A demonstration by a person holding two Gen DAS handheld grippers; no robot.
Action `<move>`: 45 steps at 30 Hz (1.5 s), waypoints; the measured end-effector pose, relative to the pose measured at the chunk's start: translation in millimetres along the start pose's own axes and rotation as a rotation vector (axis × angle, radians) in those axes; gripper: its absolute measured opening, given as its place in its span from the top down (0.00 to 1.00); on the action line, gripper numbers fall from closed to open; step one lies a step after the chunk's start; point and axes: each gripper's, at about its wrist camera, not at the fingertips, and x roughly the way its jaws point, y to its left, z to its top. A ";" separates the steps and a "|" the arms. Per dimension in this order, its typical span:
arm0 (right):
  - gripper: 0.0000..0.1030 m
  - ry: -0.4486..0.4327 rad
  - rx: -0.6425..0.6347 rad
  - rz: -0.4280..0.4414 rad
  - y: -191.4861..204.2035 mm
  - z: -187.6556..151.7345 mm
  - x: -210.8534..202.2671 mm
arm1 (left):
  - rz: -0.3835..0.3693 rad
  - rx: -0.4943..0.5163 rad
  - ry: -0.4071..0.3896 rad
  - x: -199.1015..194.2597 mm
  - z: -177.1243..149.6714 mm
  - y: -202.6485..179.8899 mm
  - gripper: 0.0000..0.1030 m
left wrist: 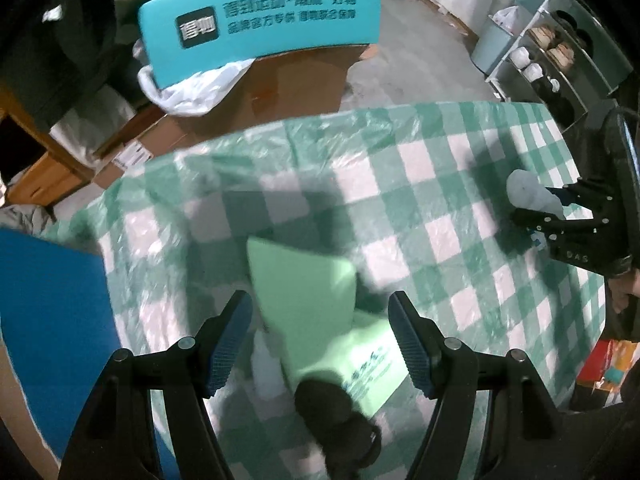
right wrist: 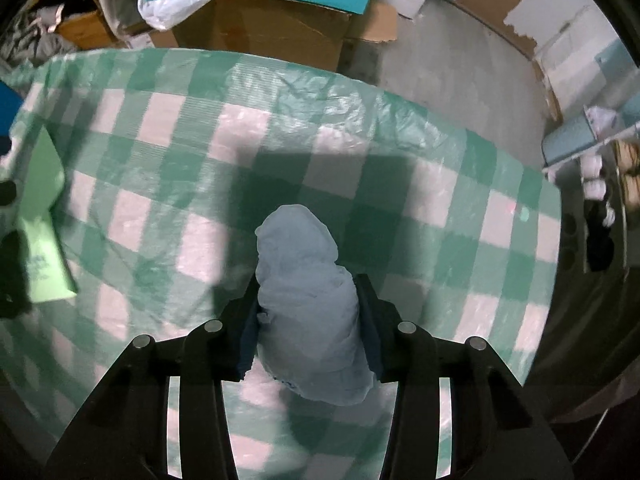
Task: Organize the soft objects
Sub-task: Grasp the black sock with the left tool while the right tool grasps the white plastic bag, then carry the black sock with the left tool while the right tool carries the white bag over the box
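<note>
My right gripper (right wrist: 306,300) is shut on a pale blue rolled soft bundle (right wrist: 308,304) and holds it over the green-and-white checked tablecloth (right wrist: 160,128). In the left wrist view the same bundle (left wrist: 532,194) shows at the right, pinched in the right gripper (left wrist: 540,208). My left gripper (left wrist: 320,316) is open, its blue-padded jaws on either side of a light green soft pack (left wrist: 312,312) that lies on the cloth. A black soft object (left wrist: 336,420) lies just below that pack, between the jaws. The green pack also shows at the left edge of the right wrist view (right wrist: 44,240).
A teal sign board (left wrist: 260,16) leans on cardboard boxes (left wrist: 280,84) with a white plastic bag (left wrist: 192,88) beyond the table's far edge. A blue panel (left wrist: 48,300) sits at the left. A shelf with shoes (left wrist: 552,52) stands at the far right.
</note>
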 end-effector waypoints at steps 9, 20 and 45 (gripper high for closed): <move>0.58 -0.026 0.042 0.082 47.7 -14.8 -26.0 | -0.012 -0.080 0.037 -3.2 -36.9 11.6 0.30; 0.58 -0.035 0.049 0.125 84.9 -36.7 -47.8 | -0.029 -0.102 0.075 7.5 -75.3 3.0 0.30; 0.58 -0.073 0.021 0.174 116.4 -44.6 -74.0 | -0.089 -0.067 0.019 -27.3 -99.2 17.2 0.62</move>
